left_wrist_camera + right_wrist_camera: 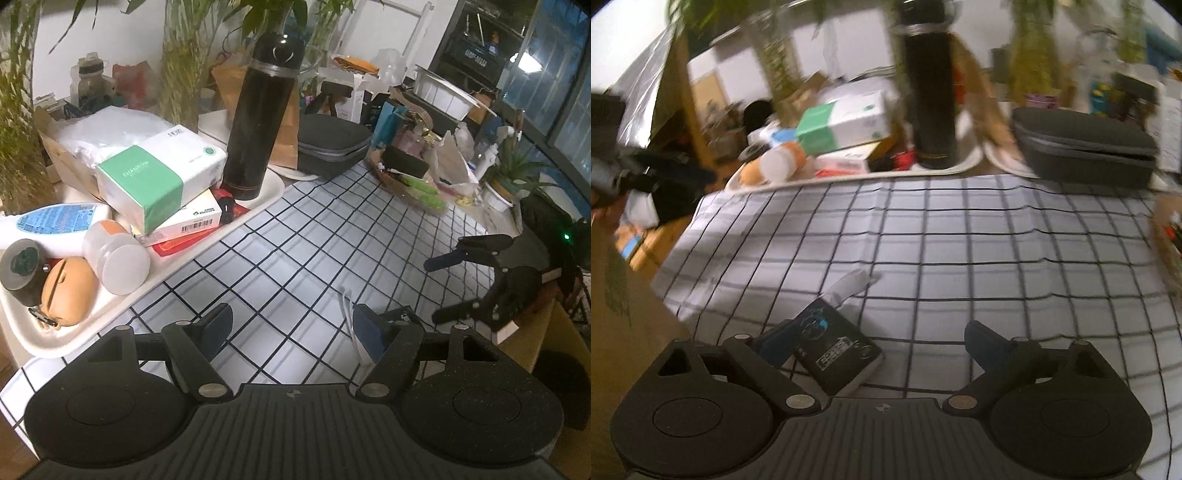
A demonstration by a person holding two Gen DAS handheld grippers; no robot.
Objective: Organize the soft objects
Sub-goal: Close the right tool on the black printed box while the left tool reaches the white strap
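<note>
A small dark tissue pack (834, 350) with a white tissue pulled out of its end lies on the checked cloth (960, 240). My right gripper (881, 343) hangs over it, open; the pack lies just inside the left finger and the pads do not press it. In the left wrist view the white tissue (347, 306) shows beside the right finger, and most of the pack is hidden behind that finger. My left gripper (293, 328) is open, only cloth between its pads. The right gripper (439, 290) shows at the right, jaws apart.
A white tray (258, 206) at the left holds a green-and-white tissue pack (155, 177), a black flask (258, 118), boxes, bottles and a brown pouch (68, 291). A grey zip case (332, 144) and a cluttered basket (406, 173) stand behind. Checked cloth (314, 240) lies between.
</note>
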